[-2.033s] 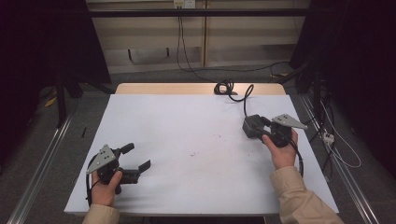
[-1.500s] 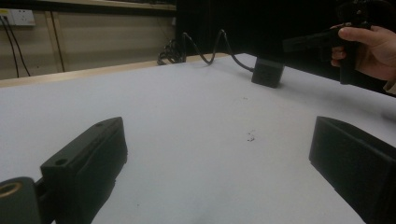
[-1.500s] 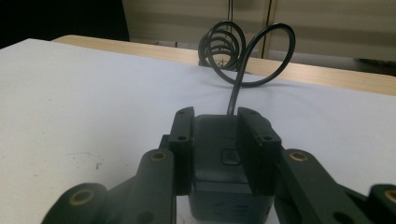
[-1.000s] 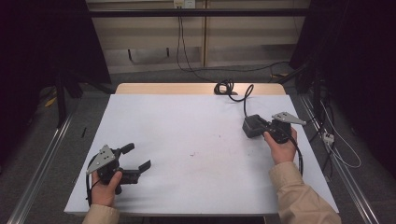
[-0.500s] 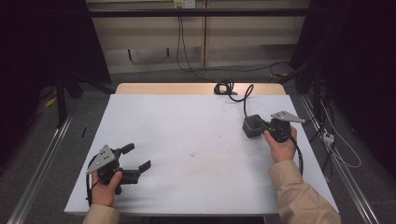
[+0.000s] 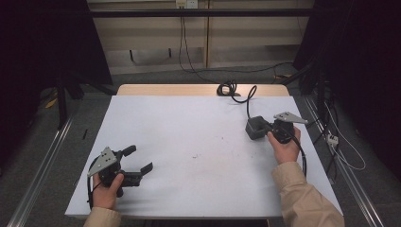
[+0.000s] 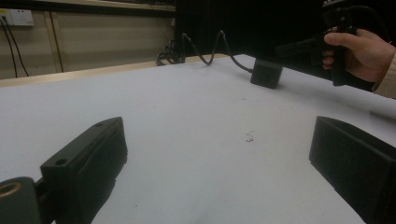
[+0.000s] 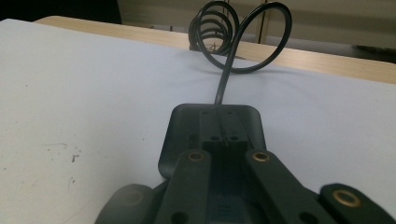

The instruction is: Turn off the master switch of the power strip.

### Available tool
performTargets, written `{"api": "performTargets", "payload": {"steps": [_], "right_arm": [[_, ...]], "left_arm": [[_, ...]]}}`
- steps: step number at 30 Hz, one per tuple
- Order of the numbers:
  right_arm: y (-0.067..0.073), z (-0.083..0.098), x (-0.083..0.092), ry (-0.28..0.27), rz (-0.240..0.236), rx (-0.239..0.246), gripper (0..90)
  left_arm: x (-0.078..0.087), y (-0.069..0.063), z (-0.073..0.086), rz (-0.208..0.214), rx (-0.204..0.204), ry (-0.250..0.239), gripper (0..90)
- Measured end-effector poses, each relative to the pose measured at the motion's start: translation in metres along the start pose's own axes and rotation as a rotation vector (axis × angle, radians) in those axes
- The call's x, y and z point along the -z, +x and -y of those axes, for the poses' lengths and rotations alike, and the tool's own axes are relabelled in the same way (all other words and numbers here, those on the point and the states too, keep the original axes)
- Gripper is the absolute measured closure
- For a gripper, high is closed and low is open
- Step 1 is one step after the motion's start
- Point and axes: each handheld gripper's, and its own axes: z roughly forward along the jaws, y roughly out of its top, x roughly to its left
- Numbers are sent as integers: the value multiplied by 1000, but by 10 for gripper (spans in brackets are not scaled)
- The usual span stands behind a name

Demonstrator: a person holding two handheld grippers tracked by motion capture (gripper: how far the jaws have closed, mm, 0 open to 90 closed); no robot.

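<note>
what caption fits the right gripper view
Right gripper with fingers shut over a black power adapter, its coiled cable trailing across the white table.

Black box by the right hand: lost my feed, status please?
Right hand-held gripper shut, jaws together over the black box. Left hand-held gripper open, holding nothing. Box's cable trails to the far edge; nothing in the way.

The black box's [image 8: 212,135] near side is hidden behind the right claw [image 8: 223,140] — contact unclear.

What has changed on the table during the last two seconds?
The right tongs have just closed over the top of the black power adapter; their jaws now sit together above it. Whether they grip it is unclear. The adapter, its coiled cable and the open left tongs stayed in place.
</note>
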Motion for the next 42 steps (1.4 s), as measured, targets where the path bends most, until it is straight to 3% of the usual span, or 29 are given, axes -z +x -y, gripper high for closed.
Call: {"api": "performTargets", "payload": {"steps": [42], "right_arm": [[0, 2, -3, 7, 6, 21, 900]], "left_arm": [[-1, -1, 0, 2, 2, -1, 38]]}}
